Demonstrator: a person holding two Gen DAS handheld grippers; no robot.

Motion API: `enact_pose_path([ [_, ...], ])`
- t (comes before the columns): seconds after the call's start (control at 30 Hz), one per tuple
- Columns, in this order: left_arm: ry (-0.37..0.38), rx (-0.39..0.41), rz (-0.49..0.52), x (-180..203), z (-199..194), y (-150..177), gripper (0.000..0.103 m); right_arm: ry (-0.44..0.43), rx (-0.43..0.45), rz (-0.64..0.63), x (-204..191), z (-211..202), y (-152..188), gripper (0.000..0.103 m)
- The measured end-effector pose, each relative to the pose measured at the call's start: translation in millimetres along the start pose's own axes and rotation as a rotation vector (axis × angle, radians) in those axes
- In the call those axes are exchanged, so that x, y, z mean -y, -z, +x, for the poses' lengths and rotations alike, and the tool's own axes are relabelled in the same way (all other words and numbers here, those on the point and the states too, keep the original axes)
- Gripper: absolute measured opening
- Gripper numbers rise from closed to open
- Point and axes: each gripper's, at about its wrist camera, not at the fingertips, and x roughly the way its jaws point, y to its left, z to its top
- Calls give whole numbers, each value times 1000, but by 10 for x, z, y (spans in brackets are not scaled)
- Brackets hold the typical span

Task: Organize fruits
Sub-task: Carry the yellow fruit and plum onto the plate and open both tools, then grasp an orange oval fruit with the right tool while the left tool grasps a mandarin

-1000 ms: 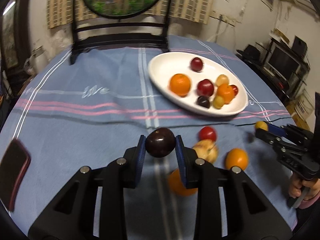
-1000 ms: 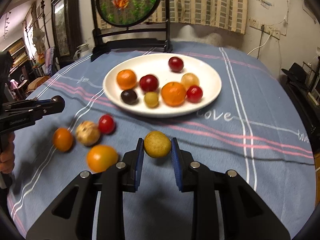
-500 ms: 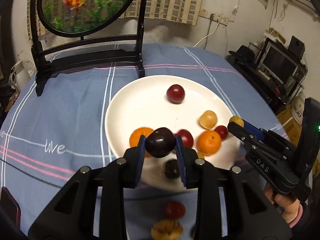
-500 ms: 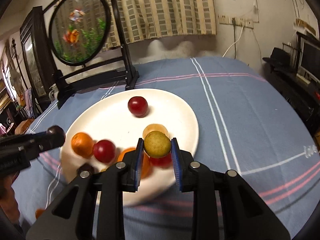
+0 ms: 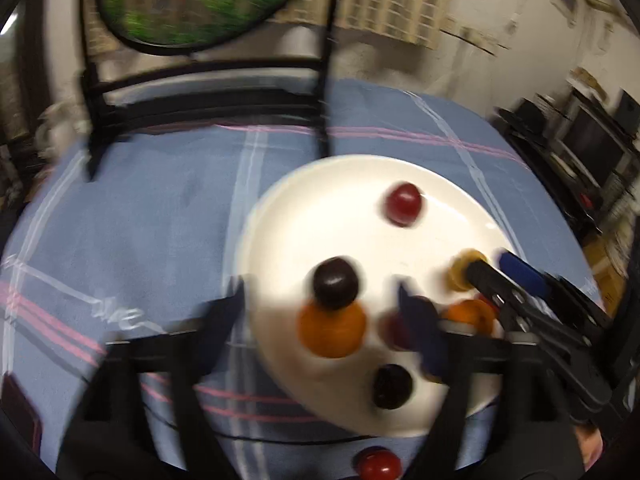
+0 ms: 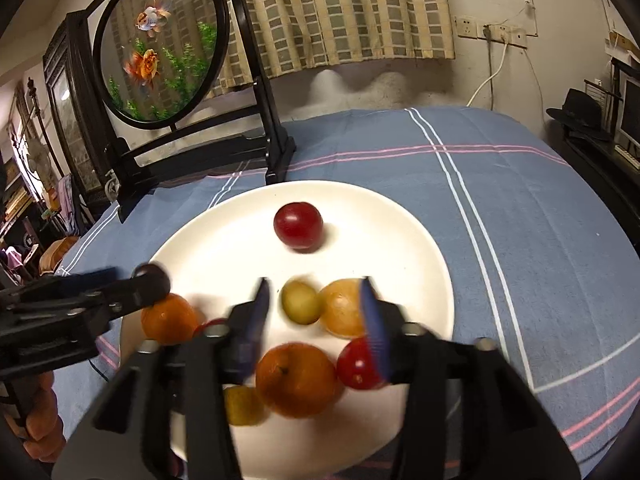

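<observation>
A white plate (image 5: 320,208) (image 6: 224,264) on the blue tablecloth holds several fruits. My left gripper (image 5: 324,316) is open over the plate; the dark plum (image 5: 335,283) is free between its spread fingers, by an orange (image 5: 332,334). My right gripper (image 6: 316,312) is open too; the yellow-green fruit (image 6: 301,303) sits loose between its fingers next to a yellow fruit (image 6: 344,308). A red plum (image 6: 298,225) lies farther back. An orange (image 6: 296,380), a red fruit (image 6: 356,364) and another dark plum (image 5: 392,386) lie near the plate's front.
A round goldfish screen on a black stand (image 6: 160,48) stands behind the plate. A red fruit (image 5: 378,463) lies on the cloth in front of the plate. Black shelves with electronics (image 5: 592,140) stand at the right. The left view is blurred.
Both grippers have opened over the plate. The dark plum has left the left gripper and the yellow-green fruit has left the right one.
</observation>
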Motion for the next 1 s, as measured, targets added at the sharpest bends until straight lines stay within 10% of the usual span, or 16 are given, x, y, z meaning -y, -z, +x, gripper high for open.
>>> enact_pose_path([
  [0.27,-117,113,88,-1,-581,142,101,-47,59,-105,-294,-516,185,59],
  [0.53,-121,43,165,-320,-709,867,101,-154,-58,-219,-606,-732,693,59],
  [1.0,-129,124,38,-614,-928,1136,101,-199,-166,-345,-822,-805,1124,59],
])
